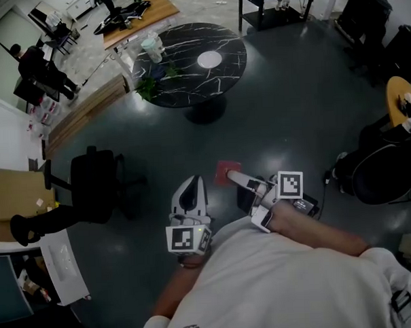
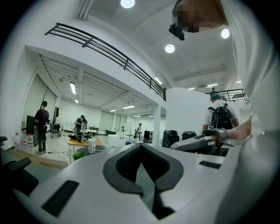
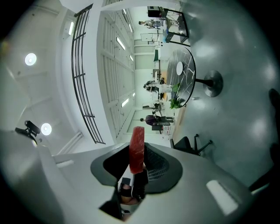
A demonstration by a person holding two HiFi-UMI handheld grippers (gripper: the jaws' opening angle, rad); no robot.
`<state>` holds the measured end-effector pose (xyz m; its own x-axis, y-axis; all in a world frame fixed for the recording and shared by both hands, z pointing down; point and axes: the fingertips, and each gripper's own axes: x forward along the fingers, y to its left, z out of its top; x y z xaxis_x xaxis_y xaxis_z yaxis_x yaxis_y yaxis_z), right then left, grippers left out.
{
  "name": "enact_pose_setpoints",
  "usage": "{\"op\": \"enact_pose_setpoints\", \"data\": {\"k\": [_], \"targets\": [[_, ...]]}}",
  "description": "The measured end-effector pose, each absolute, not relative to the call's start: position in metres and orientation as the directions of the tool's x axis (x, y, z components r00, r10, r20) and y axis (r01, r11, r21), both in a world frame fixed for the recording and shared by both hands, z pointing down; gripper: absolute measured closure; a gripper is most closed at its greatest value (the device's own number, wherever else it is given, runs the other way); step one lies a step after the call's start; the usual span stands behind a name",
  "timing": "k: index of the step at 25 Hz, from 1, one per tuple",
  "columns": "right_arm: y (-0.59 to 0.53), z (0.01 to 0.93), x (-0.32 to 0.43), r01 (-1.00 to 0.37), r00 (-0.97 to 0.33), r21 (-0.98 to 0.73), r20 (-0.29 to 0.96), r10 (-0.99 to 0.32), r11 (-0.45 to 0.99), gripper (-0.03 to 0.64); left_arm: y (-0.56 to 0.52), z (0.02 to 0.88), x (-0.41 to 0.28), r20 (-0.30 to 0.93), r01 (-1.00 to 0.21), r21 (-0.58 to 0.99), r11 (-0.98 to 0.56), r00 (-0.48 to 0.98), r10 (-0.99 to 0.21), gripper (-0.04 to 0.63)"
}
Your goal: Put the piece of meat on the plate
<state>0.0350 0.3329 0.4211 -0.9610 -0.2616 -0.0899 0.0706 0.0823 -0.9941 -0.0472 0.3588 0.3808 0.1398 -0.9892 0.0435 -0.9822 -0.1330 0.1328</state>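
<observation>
The piece of meat (image 1: pixel 225 172) is a flat red slab, and my right gripper (image 1: pixel 232 174) is shut on it, held level in front of me over the dark floor. In the right gripper view the meat (image 3: pixel 137 148) stands on edge between the jaws. The white plate (image 1: pixel 210 59) lies on a round black marble table (image 1: pixel 181 79) some way ahead; the right gripper view also shows the plate (image 3: pixel 179 68). My left gripper (image 1: pixel 193 183) is level beside the right one, its jaws together with nothing in them. In the left gripper view the right gripper (image 2: pixel 197 142) shows at the right.
A black office chair (image 1: pixel 97 185) stands on the floor at the left. On the marble table's left side are a potted plant (image 1: pixel 149 86) and a pale jar (image 1: pixel 152 47). A wooden desk (image 1: pixel 134 19) and seated people lie beyond. Dark bags (image 1: pixel 379 169) sit at the right.
</observation>
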Motion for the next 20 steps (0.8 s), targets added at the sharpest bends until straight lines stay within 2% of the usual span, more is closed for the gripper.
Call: {"op": "enact_pose_setpoints", "data": {"k": [20], "targets": [[0.118, 0.401, 0.093, 0.078, -0.973, -0.990, -0.101, -0.205, 0.118, 0.529, 0.156, 0.378, 0.014, 0.049, -0.987, 0.141, -0.072, 0.080, -0.996, 0.589]]}}
